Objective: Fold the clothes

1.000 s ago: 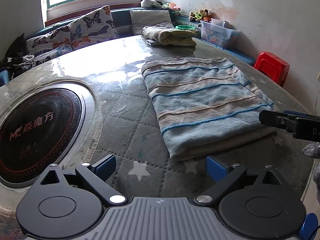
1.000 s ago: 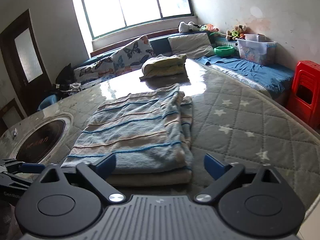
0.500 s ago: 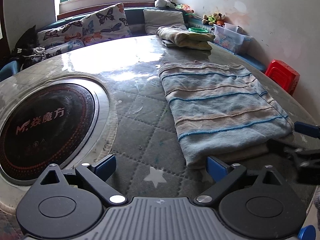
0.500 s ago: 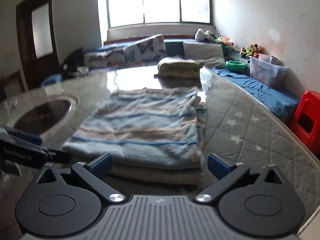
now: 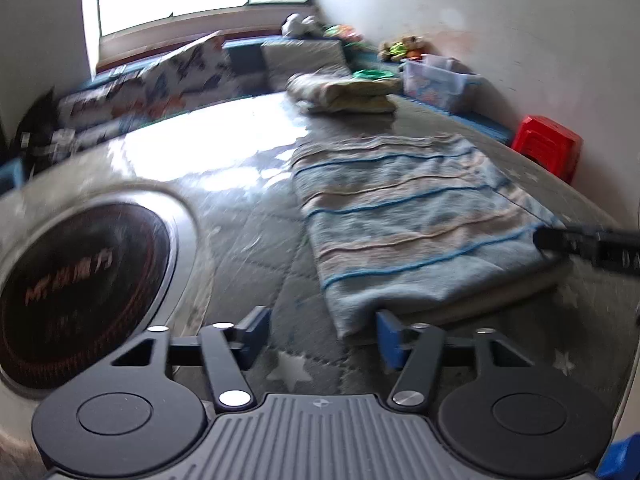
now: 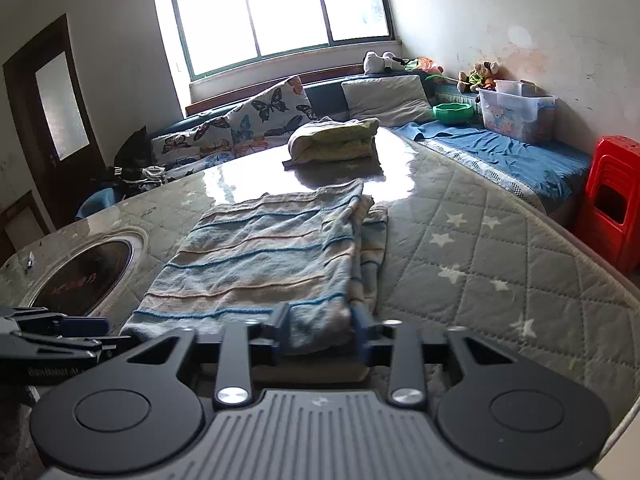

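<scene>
Daylight from the window glares off a quilted, star-printed table with a round black cooktop set into it.

At the near edge, the right gripper has its jaws closing, and the near right corner of the striped blue towel lies bunched between the 2 blue pads, which look to be touching the cloth on both sides. The left gripper is closing too, but its jaws stand half spread with only the tip of the towel's near left corner just ahead of them; nothing is pinched there yet, and this view is blurred.

Outward from both claws, the towel lies flat on the table, already folded, its thick layered edge facing the grippers and its far edge well short of a second folded bundle.

By my reading, the step in hand is taking the 2 near corners for another fold. Next, the left gripper needs to edge forward so the corner sits fully between its pads before it clamps; then both should lift together and carry the near edge over to the far one, keeping the layers aligned.
</scene>
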`<state>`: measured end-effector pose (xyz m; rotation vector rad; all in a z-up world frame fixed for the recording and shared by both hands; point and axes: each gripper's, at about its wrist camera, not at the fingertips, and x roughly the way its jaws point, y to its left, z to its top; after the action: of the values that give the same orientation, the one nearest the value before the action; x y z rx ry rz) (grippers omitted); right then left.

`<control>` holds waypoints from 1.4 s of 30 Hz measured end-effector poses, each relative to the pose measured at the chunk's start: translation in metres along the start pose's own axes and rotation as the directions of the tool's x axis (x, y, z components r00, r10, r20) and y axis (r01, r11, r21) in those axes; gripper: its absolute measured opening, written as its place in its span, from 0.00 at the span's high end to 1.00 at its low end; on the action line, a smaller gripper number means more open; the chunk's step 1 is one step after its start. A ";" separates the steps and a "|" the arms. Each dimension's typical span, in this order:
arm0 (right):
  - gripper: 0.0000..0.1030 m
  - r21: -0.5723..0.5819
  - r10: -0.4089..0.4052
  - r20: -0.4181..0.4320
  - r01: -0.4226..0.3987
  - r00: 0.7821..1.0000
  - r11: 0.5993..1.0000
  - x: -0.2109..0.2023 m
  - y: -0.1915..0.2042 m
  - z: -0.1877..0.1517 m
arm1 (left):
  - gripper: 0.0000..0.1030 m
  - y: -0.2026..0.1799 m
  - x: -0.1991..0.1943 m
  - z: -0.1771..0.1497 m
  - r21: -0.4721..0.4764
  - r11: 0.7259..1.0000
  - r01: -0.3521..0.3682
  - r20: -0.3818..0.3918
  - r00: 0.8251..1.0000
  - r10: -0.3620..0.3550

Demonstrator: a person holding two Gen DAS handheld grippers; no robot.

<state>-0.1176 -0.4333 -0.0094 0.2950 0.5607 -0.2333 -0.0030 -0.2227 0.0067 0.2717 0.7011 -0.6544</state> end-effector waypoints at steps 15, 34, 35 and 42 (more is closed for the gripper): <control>0.86 0.048 0.100 -0.080 -0.096 0.992 0.994 -0.008 -0.007 -0.010 | 0.88 0.007 -0.003 0.003 -0.019 1.000 -0.001 0.016 1.000 0.001; 0.83 -0.099 0.197 -0.108 -0.207 0.974 0.973 0.042 -0.011 0.058 | 0.85 -0.064 0.005 0.048 0.220 0.938 0.269 0.079 0.953 -0.292; 0.83 -0.098 0.203 -0.117 -0.215 0.972 0.972 0.046 -0.012 0.060 | 0.84 -0.071 0.010 0.047 0.241 0.920 0.308 0.067 0.941 -0.332; 0.83 -0.131 0.172 -0.188 -0.198 0.967 0.971 0.081 -0.019 0.064 | 0.87 -0.093 0.035 0.036 0.297 0.866 0.402 0.011 0.905 -0.424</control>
<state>-0.0257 -0.4837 -0.0069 0.2218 0.7163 0.0171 -0.0237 -0.3261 0.0079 0.3672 0.5917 -1.1798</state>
